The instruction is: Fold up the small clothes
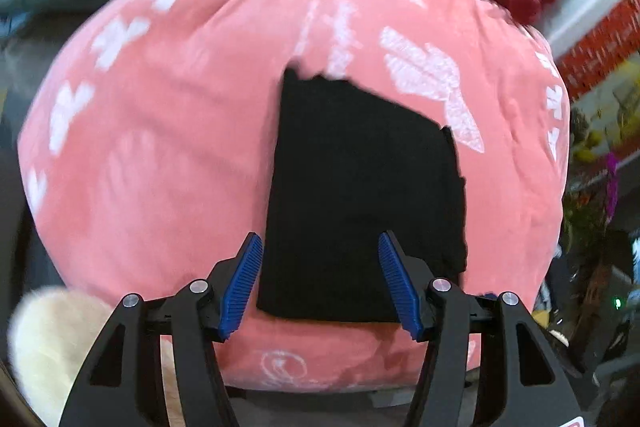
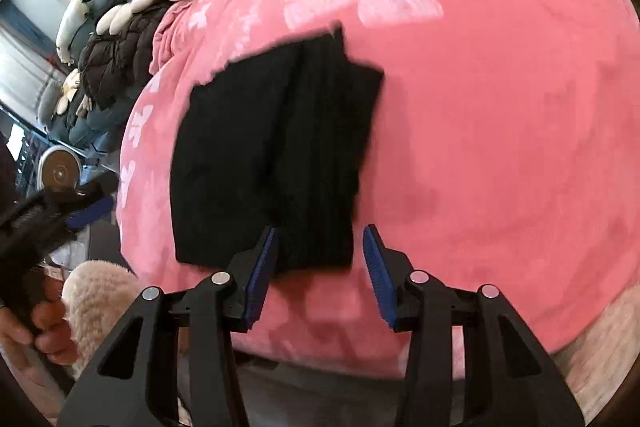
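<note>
One folded black garment [image 1: 360, 195], two hand-held grippers

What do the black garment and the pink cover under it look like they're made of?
Black garment: soft matte fabric, probably a knit; faint lengthwise ribbing shows in the right wrist view, though blur leaves it uncertain. Pink cover: plush fleece-like blanket, judging by its fuzzy, slightly sheened nap and soft folds, with white printed shapes.

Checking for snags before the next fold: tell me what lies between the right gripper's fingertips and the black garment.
Nothing but pink blanket. In the right wrist view the right gripper is open at the black garment's near edge.
</note>
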`<state>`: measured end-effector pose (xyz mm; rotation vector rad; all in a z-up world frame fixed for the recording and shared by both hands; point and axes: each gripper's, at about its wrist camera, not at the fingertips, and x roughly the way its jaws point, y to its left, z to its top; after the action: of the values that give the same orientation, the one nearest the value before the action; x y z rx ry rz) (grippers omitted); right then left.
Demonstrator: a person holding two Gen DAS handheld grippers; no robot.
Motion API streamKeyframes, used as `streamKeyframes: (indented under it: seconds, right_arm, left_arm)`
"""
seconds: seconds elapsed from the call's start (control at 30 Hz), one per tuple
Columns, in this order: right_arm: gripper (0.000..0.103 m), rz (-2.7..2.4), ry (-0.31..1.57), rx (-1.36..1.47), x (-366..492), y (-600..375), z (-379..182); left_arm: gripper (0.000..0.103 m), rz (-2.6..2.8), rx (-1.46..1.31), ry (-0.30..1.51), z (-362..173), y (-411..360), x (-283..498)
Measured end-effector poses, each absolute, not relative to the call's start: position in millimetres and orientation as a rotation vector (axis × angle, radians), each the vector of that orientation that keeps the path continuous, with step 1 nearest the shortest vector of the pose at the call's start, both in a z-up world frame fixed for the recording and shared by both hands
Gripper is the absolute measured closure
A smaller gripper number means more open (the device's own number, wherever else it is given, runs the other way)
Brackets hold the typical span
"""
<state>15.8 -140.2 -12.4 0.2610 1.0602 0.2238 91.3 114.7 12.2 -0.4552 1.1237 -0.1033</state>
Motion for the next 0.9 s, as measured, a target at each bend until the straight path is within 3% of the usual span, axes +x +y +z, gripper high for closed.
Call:
streamKeyframes:
  seconds: [0.2,0.4,0.47,0.67,0.8,0.9]
  right_arm:
    - [0.064,0.275,0.98,0.186,50,-110,21]
    - [0.065,0.198,1.067,0.096,87,-91,-30]
    - [0.072,0.157,1.124,0.073,92,-97,-54]
    - [0.071,0.185,1.04,0.136,75,-102,-23]
    - [0.07,0.151,1.114,0.026,83,-95,-54]
    - [0.07,0.146,1.086,0.077,79,-98,-47]
  left_arm:
    - [0.045,-0.139,-0.376,1.115,-1,93,88]
    - [0.041,-0.135,-0.259,1.119,-18,75,92]
    - [0.041,-0.122,-0.244,1.127,-26,75,92]
    - [0.041,-0.124,-0.19,1.146,-40,75,87]
    - [0.041,-0.128,-0.197,1.149,-43,74,88]
    - [0.041,-0.131,-0.18,1.135,-42,72,86]
